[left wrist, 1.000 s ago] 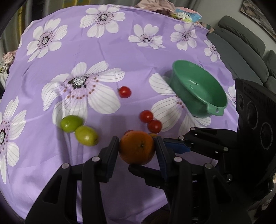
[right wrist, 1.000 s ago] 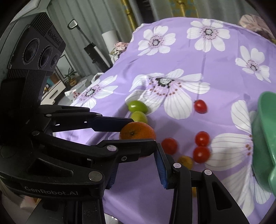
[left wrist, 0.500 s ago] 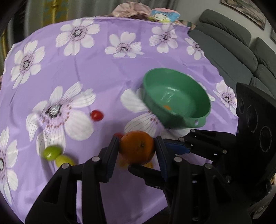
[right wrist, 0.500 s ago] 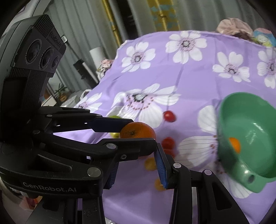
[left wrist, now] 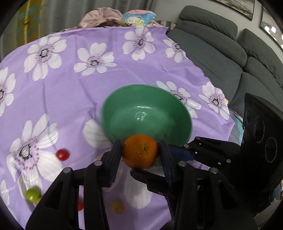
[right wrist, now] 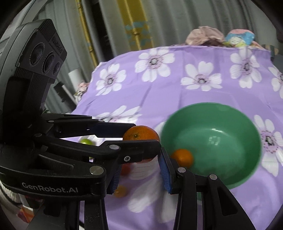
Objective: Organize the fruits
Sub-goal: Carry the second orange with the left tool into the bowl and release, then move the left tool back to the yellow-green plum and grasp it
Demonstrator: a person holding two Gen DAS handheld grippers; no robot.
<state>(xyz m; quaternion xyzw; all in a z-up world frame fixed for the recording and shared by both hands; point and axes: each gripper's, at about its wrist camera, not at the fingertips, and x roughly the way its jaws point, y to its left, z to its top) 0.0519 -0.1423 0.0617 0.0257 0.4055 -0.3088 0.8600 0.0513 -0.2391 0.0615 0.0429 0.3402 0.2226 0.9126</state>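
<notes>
Orange (left wrist: pixel 139 154) sits clamped in our left tongs (left wrist: pixel 140 149). The bowl (left wrist: pixel 145 87) has swung to twelve o'clock, so we judge the drop near. We cannot tell the right tongs' (right wrist: pixel 141 160) grip.

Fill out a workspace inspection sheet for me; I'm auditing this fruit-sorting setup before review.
Surface: purple floral tablecloth, fruit scattered on it.
Job's things: green bowl holds one small orange; larger orange held off the cloth near the bowl's rim; cherry tomatoes, green fruit and a small yellow-orange fruit loose on the cloth.
Clutter: crumpled cloth and cartoon-print bag at the far edge.
Grippers: left gripper shut on the larger orange; right gripper appears shut on it too, crosswise.
Cables: nothing seen.
Surroundings: grey sofa, curtains.
</notes>
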